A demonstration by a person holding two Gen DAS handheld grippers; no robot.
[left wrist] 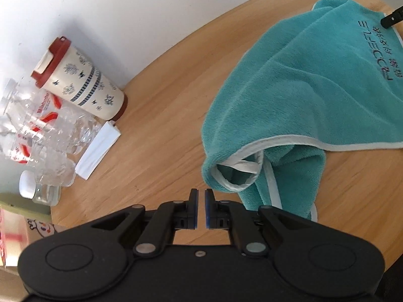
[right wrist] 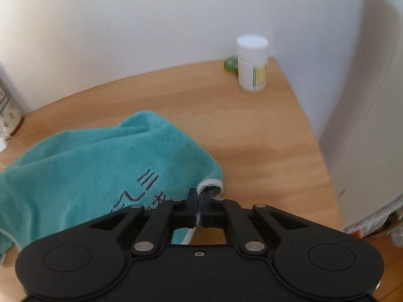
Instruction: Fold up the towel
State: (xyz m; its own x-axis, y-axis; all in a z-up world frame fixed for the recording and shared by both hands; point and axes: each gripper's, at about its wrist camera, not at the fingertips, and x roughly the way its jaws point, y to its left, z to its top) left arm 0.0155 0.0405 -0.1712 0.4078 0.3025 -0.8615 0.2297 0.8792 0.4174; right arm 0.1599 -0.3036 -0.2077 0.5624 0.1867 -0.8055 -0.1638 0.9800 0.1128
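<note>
One teal towel point(left wrist: 302, 95) lies bunched on the table point(left wrist: 163, 100). Right gripper point(right wrist: 199, 196) clamps its white-trimmed corner; left gripper point(left wrist: 201, 196) fingers nearly together, empty, loose corner at one o'clock. Risk: thin hem slipping free under tension.

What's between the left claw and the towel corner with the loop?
Only bare wooden table separates the left claw from the teal towel's looped corner, seen in the left wrist view.

Teal towel point(left wrist: 314, 88) white-edged, cream tumbler point(left wrist: 83, 80) red-lidded, black tongs point(left wrist: 201, 193)
</note>
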